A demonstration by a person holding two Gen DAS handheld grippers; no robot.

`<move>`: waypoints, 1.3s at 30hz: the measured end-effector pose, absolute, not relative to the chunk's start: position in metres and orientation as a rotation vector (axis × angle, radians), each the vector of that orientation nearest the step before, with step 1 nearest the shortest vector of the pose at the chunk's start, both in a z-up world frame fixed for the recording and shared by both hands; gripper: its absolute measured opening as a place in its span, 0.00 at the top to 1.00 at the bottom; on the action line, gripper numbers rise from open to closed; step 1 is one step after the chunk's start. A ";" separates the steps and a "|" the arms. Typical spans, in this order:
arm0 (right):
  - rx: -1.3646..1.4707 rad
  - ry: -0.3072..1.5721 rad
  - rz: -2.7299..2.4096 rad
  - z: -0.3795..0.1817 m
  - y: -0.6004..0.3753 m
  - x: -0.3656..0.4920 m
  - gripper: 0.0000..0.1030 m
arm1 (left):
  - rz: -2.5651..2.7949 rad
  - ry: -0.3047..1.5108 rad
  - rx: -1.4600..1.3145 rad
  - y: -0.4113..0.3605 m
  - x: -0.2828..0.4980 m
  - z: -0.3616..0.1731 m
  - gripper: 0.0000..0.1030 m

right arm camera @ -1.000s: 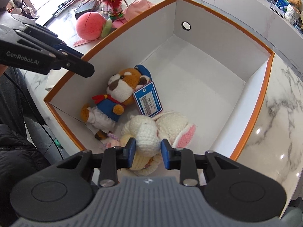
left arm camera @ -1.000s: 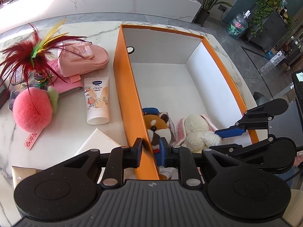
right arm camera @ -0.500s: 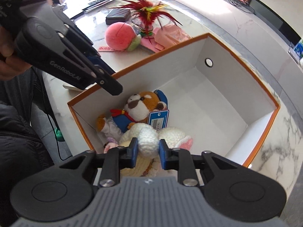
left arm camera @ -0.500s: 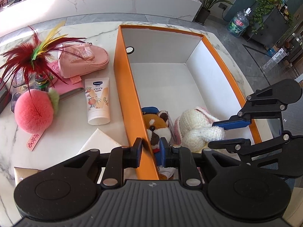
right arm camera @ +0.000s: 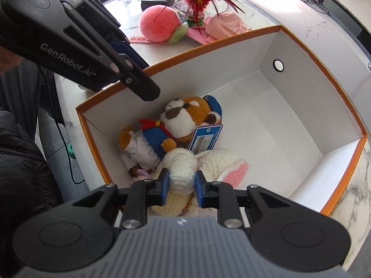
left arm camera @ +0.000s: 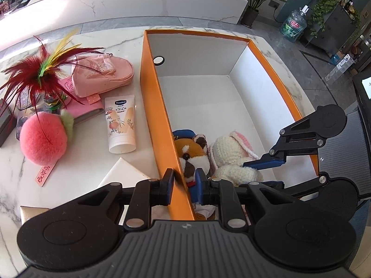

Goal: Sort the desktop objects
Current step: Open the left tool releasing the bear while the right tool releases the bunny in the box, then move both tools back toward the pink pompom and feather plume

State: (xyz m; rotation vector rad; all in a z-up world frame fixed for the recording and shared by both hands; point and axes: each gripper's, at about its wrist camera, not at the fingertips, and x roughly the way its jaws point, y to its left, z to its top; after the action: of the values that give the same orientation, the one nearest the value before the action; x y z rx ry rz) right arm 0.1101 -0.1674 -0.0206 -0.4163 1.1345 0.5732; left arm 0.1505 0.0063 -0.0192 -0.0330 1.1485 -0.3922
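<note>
Marble bench [left arm camera: 88,162]: two plush toys in orange box [left arm camera: 160,125]; right tool [right arm camera: 180,183] clamping crocheted rabbit [right arm camera: 185,169]; left tool [left arm camera: 184,180] straddles box wall; four items remain outside

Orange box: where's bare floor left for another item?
The far half of the orange-walled box is bare white floor, up to the wall with the round hole. The near corner is crowded: brown plush animal and cream crocheted bunny lie touching.

The orange box wall [left arm camera: 160,125] hides most of the red-panda plush [left arm camera: 190,153] in the left wrist view — only its head shows. The crocheted bunny's [right arm camera: 185,169] lower body sits behind the right hand-held gripper [right arm camera: 182,185]. The price tag's [right arm camera: 205,137] small print is unreadable.
</note>
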 end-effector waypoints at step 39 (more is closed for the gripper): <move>-0.045 0.790 0.314 0.046 -0.105 0.141 0.44 | -0.099 0.845 -0.120 0.154 0.121 0.018 0.43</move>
State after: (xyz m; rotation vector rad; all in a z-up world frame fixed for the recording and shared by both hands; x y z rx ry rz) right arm 0.1409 -0.1046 0.0459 -0.0446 0.7905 0.3137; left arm 0.1209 0.1545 0.0184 -0.1205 0.8447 -0.0992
